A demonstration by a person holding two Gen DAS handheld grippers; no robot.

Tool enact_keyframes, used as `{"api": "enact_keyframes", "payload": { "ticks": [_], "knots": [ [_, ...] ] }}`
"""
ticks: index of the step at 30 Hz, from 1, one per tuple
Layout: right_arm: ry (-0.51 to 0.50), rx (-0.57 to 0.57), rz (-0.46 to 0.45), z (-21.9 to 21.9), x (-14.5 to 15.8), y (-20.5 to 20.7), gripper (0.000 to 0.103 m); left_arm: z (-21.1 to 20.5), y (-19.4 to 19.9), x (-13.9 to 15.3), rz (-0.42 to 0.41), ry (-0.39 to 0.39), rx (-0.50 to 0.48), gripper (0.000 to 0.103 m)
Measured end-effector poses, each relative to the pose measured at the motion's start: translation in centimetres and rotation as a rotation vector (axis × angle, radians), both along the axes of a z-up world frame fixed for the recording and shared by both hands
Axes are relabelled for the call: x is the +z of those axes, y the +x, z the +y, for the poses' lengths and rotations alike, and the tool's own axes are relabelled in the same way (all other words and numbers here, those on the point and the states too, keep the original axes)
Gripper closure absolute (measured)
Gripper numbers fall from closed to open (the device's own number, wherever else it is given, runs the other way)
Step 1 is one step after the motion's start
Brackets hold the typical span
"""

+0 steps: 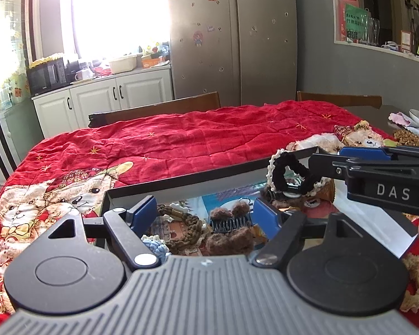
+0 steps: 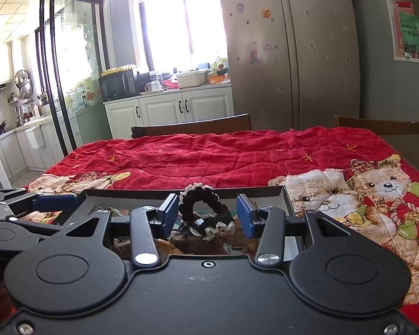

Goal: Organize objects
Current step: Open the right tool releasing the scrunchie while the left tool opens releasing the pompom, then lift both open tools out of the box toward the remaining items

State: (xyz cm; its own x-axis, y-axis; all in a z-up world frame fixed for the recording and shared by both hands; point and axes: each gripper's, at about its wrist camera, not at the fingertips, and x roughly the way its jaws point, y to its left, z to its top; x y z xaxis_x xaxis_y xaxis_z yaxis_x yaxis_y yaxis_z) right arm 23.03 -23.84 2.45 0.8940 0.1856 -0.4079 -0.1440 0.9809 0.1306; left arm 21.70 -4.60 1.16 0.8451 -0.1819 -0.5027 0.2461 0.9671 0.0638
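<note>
A shallow black box lies on the red blanket and holds several hair accessories. My left gripper is open over its near left part, above a brown braided band, a brown fuzzy claw clip and a blue knitted scrunchie. My right gripper is open above the box. A black scrunchie with white trim stands upright between its blue pads, touching neither that I can see. It also shows in the left wrist view, just in front of the right gripper's fingers.
The red quilted blanket with bear prints covers the table. Two wooden chair backs stand at the far edge. Plates and a cloth lie at the far right. A fridge and kitchen cabinets stand behind.
</note>
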Motion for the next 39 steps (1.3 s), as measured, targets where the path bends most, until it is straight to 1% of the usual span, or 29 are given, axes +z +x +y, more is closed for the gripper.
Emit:
{"api": "enact_keyframes", "payload": {
  "ticks": [8,15,20,23,29,39],
  "knots": [
    [0.017,0.008,-0.029,-0.2,1.5,-1.8,0.057,0.3,-1.6,1.4,-0.037,-0.012,0.014,0.016],
    [0.026,0.014,-0.072,-0.6,3.7,-4.4,0.053,0.4,-3.4,2.9,-0.062,-0.03,0.006,0.015],
    [0.015,0.019,-0.099,-1.2,4.9,-6.6,0.052,0.3,-5.1,3.9,-0.086,-0.038,-0.004,0.014],
    [-0.003,0.016,-0.111,-1.5,5.3,-8.0,0.05,0.1,-6.2,4.4,-0.095,-0.041,-0.017,0.013],
    [-0.019,0.009,-0.121,-2.5,5.9,-10.5,0.05,-0.6,-7.9,4.9,-0.102,-0.05,-0.034,0.012],
    [-0.021,-0.02,-0.148,-5.7,6.7,-15.3,0.047,-2.4,-10.3,5.2,-0.095,-0.057,-0.087,0.011]
  ]
}}
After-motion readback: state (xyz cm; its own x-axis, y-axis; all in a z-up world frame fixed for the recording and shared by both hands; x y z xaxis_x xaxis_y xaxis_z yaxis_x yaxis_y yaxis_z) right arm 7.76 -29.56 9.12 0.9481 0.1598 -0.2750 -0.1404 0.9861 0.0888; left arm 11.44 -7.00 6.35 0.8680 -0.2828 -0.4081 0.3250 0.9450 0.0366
